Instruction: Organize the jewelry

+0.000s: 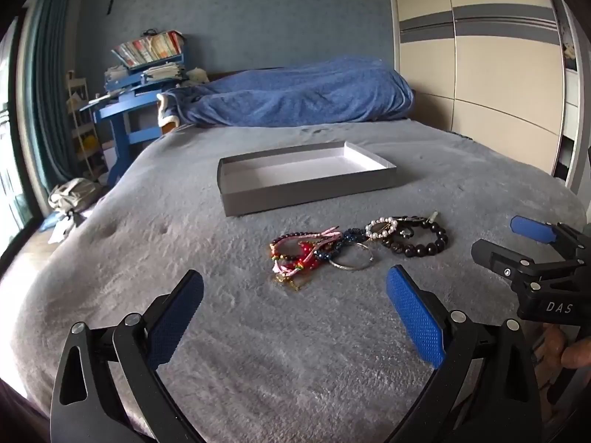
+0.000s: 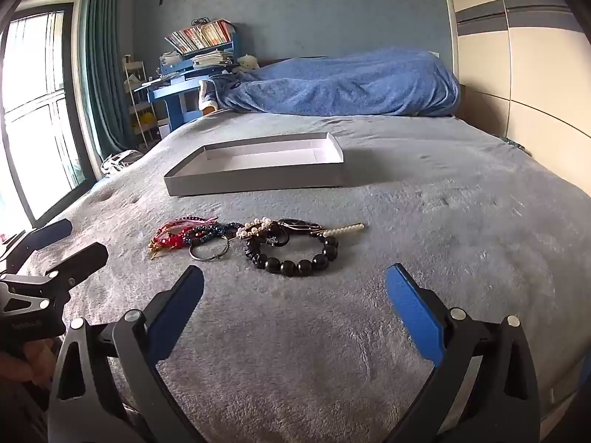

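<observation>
A pile of jewelry lies on the grey bed cover: red and pink cord bracelets (image 1: 295,253) (image 2: 173,236), a silver bangle (image 1: 351,256) (image 2: 209,249), a pearl ring piece (image 1: 381,228) (image 2: 255,229) and a black bead bracelet (image 1: 424,243) (image 2: 295,258). Behind it stands a shallow grey box (image 1: 310,190) (image 2: 258,179) with a white, empty inside. My left gripper (image 1: 295,302) is open and empty, short of the pile. My right gripper (image 2: 295,302) is open and empty, short of the black beads; it also shows in the left wrist view (image 1: 509,243).
A rolled blue blanket (image 1: 295,96) (image 2: 351,85) lies across the bed's far end. A blue desk with books (image 1: 140,85) (image 2: 195,66) stands at the back left. A wardrobe (image 1: 480,55) lines the right side. A window (image 2: 33,110) is on the left.
</observation>
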Demonstrator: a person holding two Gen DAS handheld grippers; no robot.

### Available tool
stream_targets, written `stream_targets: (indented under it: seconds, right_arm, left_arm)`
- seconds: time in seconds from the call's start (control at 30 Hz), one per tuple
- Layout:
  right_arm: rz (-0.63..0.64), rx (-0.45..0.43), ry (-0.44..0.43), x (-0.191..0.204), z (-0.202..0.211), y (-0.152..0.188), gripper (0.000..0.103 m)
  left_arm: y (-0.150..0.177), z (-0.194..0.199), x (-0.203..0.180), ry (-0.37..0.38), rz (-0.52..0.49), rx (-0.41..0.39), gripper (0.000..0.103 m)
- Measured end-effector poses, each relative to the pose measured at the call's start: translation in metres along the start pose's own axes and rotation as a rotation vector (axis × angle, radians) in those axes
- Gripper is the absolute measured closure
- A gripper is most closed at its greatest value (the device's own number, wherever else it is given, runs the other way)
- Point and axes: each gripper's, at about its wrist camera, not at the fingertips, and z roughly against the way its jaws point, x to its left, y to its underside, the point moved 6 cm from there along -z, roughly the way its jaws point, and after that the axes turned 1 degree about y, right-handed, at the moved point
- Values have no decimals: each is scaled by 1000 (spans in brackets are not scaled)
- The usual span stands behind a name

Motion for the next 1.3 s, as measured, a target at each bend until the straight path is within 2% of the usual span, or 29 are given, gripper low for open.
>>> stream_targets:
  seconds: [1.3]
  right_arm:
    - [-2,1,-3,1,-4,2,5]
  left_arm:
    - [5,-5,11,-27,18,10,5]
